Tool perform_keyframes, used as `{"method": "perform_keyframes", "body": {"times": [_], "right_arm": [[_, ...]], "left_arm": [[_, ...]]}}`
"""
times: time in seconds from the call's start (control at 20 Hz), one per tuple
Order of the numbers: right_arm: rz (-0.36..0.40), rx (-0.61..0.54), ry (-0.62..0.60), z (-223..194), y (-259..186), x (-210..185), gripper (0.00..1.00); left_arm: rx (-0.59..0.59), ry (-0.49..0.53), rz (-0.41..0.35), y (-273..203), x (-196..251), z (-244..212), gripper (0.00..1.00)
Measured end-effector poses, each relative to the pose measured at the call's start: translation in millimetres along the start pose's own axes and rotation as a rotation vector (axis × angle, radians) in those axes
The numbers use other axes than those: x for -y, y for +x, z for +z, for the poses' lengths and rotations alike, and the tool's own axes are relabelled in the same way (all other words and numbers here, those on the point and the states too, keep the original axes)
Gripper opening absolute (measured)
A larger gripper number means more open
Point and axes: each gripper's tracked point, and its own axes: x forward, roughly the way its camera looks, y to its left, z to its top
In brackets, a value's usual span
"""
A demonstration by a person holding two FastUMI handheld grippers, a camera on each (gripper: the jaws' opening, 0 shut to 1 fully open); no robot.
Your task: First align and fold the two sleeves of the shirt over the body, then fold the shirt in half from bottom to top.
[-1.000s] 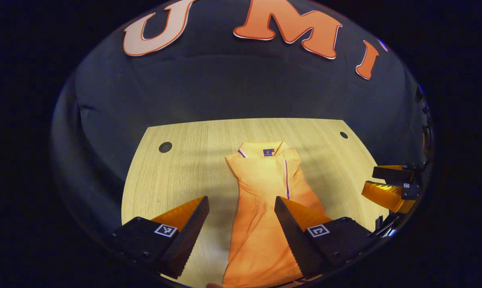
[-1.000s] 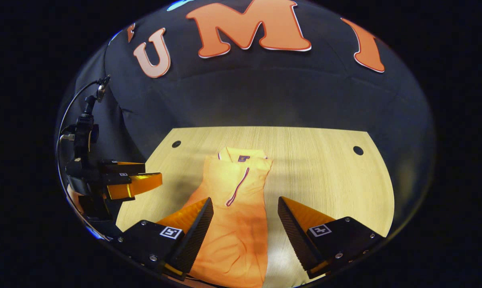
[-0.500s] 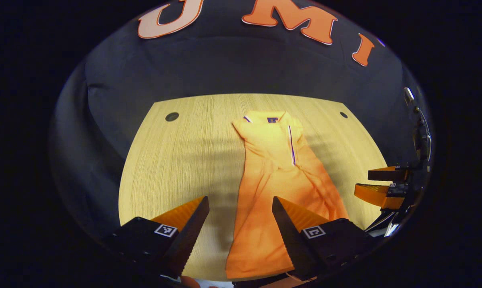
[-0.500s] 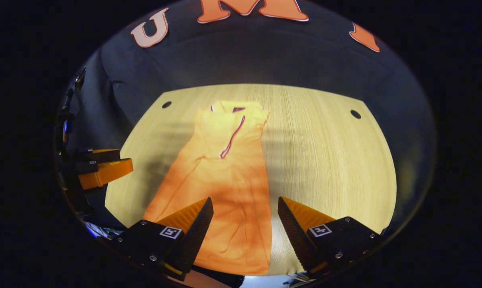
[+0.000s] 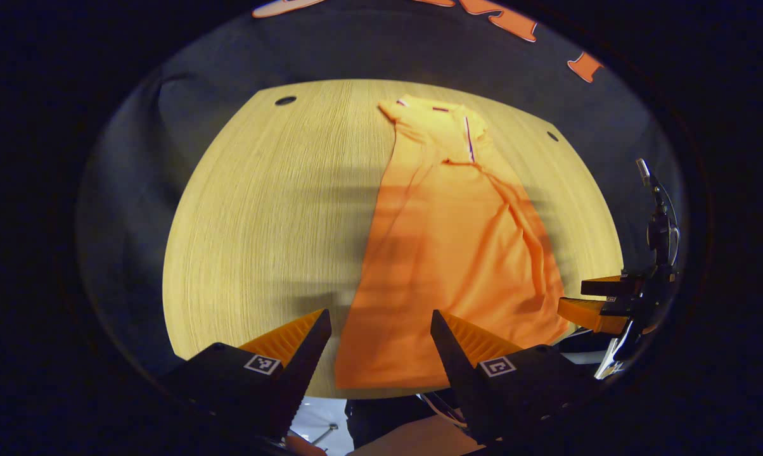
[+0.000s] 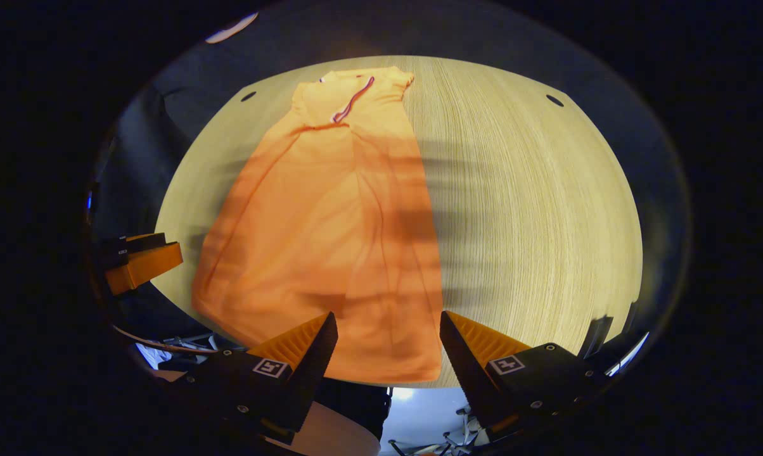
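Both grippers are pulling back toward the near edge of the pale wood-grain surface point(image 5: 255, 209), and over the last 1 second the views are taking in far more of it than before: the collar that was sitting mid-view is now lying far up at the back, and the whole length of the bright orange polo shirt point(image 5: 451, 253) is stretching out in front. In the left gripper view the left gripper point(image 5: 380, 330) is hanging above the bottom hem, its jaws spread wide with nothing between them, straddling the hem's left corner. In the right gripper view the right gripper point(image 6: 388, 332) is doing the same at the hem's right corner, jaws spread and empty; the other gripper is showing off at the left edge there, clear of the cloth. The shirt is lying flat and narrow, collar away from the person, its sides already looking tucked in over the body with a long crease running down the middle, so the 2 sleeve folds appear done. That retreat to the hem is reading as the set-up for the second step, the bottom-to-top fold. Each gripper probably needs to drop onto its corner and pinch both layers together, or the tucked side could slip open during the lift.
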Motion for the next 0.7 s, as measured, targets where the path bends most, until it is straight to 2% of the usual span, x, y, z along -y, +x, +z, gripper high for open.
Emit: {"method": "perform_keyframes", "body": {"times": [0.15,0.3,0.5,0.6,0.7], "right_arm": [[-0.001,-0.071,0.016,-28.4,12.0,-0.6,0.99],[-0.019,-0.11,-0.013,-41.5,26.3,0.1,0.99],[-0.063,-0.104,-0.101,-42.8,31.1,0.4,0.98],[-0.059,-0.117,-0.098,-42.9,32.2,0.1,0.98],[-0.063,-0.145,-0.091,-43.4,32.8,-1.0,0.98]], "left_arm": [[-0.069,-0.018,0.008,14.8,4.3,-29.8,0.98],[-0.1,0.01,0.035,27.6,6.2,-48.7,0.98],[-0.157,0.029,0.056,42.5,11.7,-68.3,0.98],[-0.21,0.052,0.081,46.7,12.2,-82.0,1.0],[-0.188,0.099,0.101,48.1,14.0,-78.6,0.98]]}}
